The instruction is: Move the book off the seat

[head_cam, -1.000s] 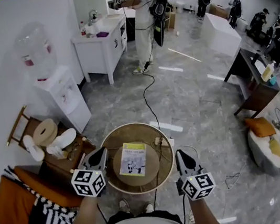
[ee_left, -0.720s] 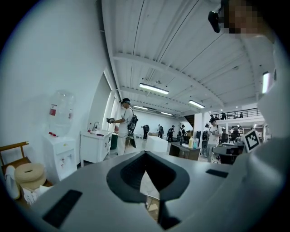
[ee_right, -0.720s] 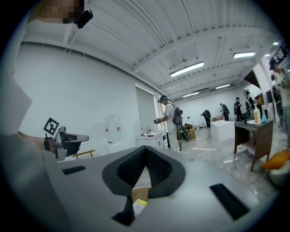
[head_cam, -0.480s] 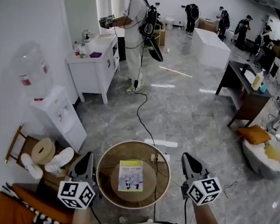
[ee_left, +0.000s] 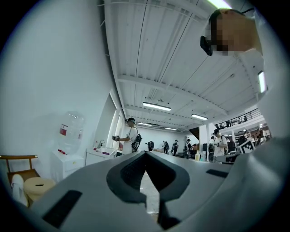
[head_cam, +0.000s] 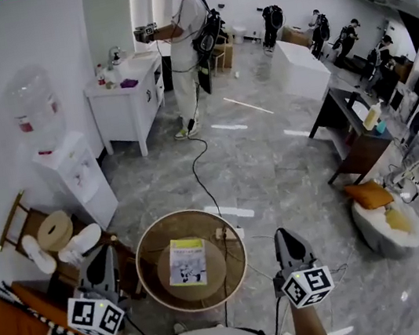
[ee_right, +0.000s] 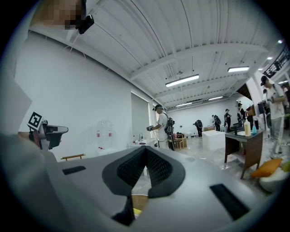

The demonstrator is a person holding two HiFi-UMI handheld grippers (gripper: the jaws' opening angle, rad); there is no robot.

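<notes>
**Book (head_cam: pixel 187 261) still on the round seat (head_cam: pixel 142 271)**

The book lies flat in the middle of the seat. The left gripper (head_cam: pixel 105 254) and the right gripper (head_cam: pixel 281 233) are beside the seat, one on each side. Both are closed tight and hold nothing.

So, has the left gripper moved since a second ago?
Yes: the left gripper has drawn leftward, off the round seat's rim, which it overlapped before.

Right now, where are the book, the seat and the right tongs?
book (head_cam: pixel 187 261): head view, middle of its cover.
seat (head_cam: pixel 153 281): head view, bare wood left of the book.
right tongs (head_cam: pixel 282 235): head view, at their tips.
</notes>
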